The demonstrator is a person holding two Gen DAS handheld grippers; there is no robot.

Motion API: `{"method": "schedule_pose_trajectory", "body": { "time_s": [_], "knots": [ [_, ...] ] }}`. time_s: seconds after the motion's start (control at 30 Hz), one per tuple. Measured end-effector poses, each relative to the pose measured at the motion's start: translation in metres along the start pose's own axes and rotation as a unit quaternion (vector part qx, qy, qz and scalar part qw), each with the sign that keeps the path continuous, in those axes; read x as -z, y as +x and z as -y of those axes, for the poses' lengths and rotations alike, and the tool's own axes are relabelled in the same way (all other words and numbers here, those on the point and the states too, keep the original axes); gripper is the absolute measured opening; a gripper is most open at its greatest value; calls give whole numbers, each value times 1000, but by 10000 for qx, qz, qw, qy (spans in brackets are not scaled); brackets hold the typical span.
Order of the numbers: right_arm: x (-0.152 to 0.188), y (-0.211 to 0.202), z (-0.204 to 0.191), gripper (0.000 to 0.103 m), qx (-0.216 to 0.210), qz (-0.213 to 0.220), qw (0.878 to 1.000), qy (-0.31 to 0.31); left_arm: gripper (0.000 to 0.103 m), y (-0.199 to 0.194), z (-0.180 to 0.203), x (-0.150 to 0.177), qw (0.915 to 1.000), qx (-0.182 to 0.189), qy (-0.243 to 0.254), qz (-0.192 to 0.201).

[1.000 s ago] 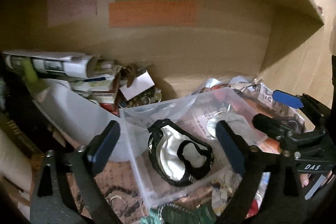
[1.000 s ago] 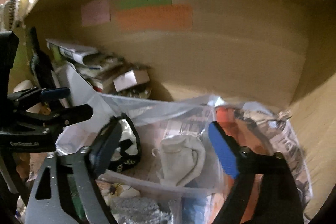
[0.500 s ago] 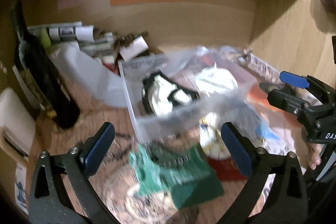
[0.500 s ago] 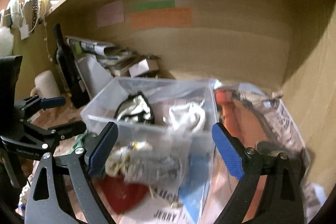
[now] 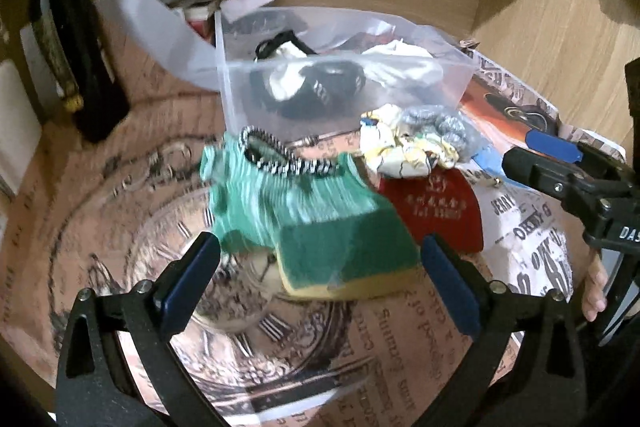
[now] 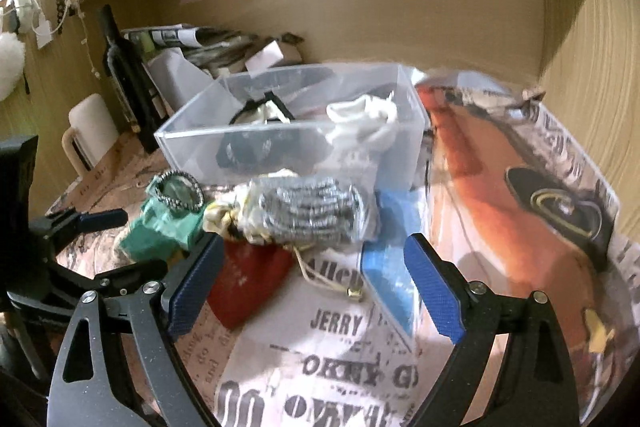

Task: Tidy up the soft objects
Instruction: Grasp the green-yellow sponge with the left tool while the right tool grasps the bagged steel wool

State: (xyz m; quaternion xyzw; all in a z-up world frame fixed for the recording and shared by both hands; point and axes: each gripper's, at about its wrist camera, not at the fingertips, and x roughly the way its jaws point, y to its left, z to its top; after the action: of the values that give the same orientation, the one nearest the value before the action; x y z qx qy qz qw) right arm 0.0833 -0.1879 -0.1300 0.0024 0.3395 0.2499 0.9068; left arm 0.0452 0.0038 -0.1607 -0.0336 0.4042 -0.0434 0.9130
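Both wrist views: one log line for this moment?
left gripper: open, empty, over green sponge | right gripper: open, empty | clear bin: holds white sock

Desk (image 5: 80, 187) under a printed paper cover

Clear box (image 5: 448, 87) at twelve o'clock, green sponge (image 5: 344, 251) at centre, dark bottle (image 5: 76, 67) at ten, red pouch (image 6: 244, 279) at seven.

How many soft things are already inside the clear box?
2 that I can see. A black-and-white cloth lies on the left side of the clear box, and a white sock on the right. Something smaller could be hidden underneath them.
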Motion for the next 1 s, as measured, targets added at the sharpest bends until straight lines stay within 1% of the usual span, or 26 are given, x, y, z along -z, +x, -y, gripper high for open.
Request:
{"method": "schedule_pose_trajectory", "body": {
  "time_s": [0.03, 0.07, 0.1, 0.13, 0.17, 0.2, 0.3, 0.43, 0.5, 0.63, 0.77, 0.83, 0.97, 1.0],
  "knots": [
    [1, 1, 1, 90, -2, -21, 10000, 17, 100, 0, -1, 2, 10000, 57, -32, 9],
    [2, 2, 2, 90, 4, -46, 10000, 34, 90, -1, -1, 3, 9999, 118, -20, 10],
    [2, 2, 2, 90, 8, -55, 10000, 46, 78, -1, 0, 5, 9998, 175, 21, -11],
    [1, 3, 2, 90, 6, -66, 10000, 58, 73, 0, 1, 6, 9997, 230, 64, -62],
    [0, 4, 3, 90, 2, -73, 9999, 69, 66, 0, 0, 7, 9995, 293, 70, -90],
    [-1, 4, 3, 90, -1, -74, 9999, 74, 66, 0, 0, 8, 9994, 337, 63, -96],
    [-7, 6, 3, 90, -40, -59, 10000, 41, 64, -7, 0, 6, 9995, 311, 106, 6],
    [-18, 11, 2, 90, -84, -58, 9999, -55, 64, -25, -4, -2, 9991, 287, 41, 296],
    [-24, 17, 2, 90, -103, -113, 9998, -91, 64, -34, -7, -7, 9987, 239, 9, 460],
    [-31, 32, -2, 90, -295, -344, 9988, -181, 65, -45, -16, -21, 9972, 154, -36, 736],
    [-35, 54, 3, 90, -347, -668, 9971, -116, 65, -43, -23, -32, 9966, 138, -116, 806],
    [-37, 64, 10, 90, -352, -810, 9961, 23, 65, -39, -25, -35, 9965, 128, -134, 811],
    [-38, 75, 30, 89, -555, -978, 9928, 407, 65, -33, -28, -38, 9966, 107, -129, 807],
    [-38, 76, 33, 87, -550, -991, 9924, 473, 65, -31, -28, -40, 9967, 94, -107, 805]
  ]
}}
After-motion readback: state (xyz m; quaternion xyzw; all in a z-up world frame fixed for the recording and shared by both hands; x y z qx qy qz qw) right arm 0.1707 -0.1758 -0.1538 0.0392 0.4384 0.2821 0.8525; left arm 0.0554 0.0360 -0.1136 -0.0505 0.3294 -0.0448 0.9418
